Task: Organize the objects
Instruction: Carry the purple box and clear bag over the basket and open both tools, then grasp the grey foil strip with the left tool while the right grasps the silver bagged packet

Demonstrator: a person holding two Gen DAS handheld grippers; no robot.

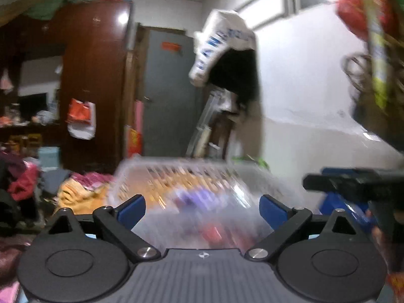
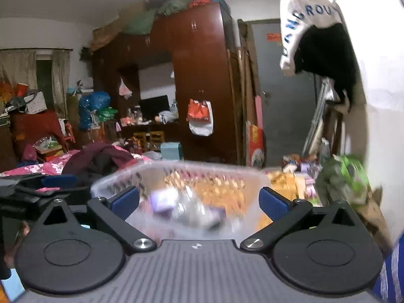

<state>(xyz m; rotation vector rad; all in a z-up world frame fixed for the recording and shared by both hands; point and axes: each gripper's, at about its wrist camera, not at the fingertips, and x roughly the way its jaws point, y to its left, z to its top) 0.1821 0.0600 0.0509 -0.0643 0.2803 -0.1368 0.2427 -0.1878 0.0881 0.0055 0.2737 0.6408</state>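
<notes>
Clear plastic bin (image 1: 202, 176) ahead, both hand-held grippers wide apart

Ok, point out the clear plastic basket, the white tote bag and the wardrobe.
clear plastic basket (image 2: 176, 169), right wrist view, far rim.
white tote bag (image 2: 300, 17), right wrist view, lettered side.
wardrobe (image 2: 202, 63), right wrist view, door panel.
</notes>
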